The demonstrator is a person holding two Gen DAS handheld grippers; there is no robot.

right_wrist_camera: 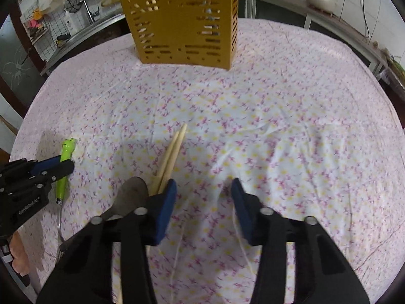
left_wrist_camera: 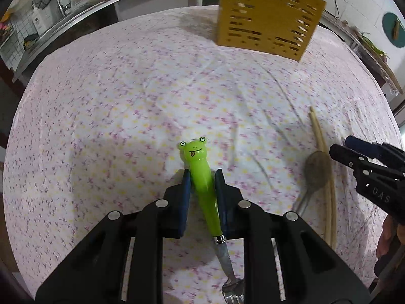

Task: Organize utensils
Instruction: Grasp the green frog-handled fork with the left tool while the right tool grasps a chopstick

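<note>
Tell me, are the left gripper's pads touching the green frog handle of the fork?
Touching. In the left wrist view, both blue pads of the left gripper press on the green frog handle.

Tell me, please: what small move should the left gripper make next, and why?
Probably lift and carry it toward the yellow holder. The left gripper is already shut on the frog-handled fork, and the holder stands across the tablecloth.

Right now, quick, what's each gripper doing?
Left gripper: shut on the frog-handled fork.
Right gripper: open, nothing between its pads; chopsticks and spoon lie just outside its left finger.
</note>
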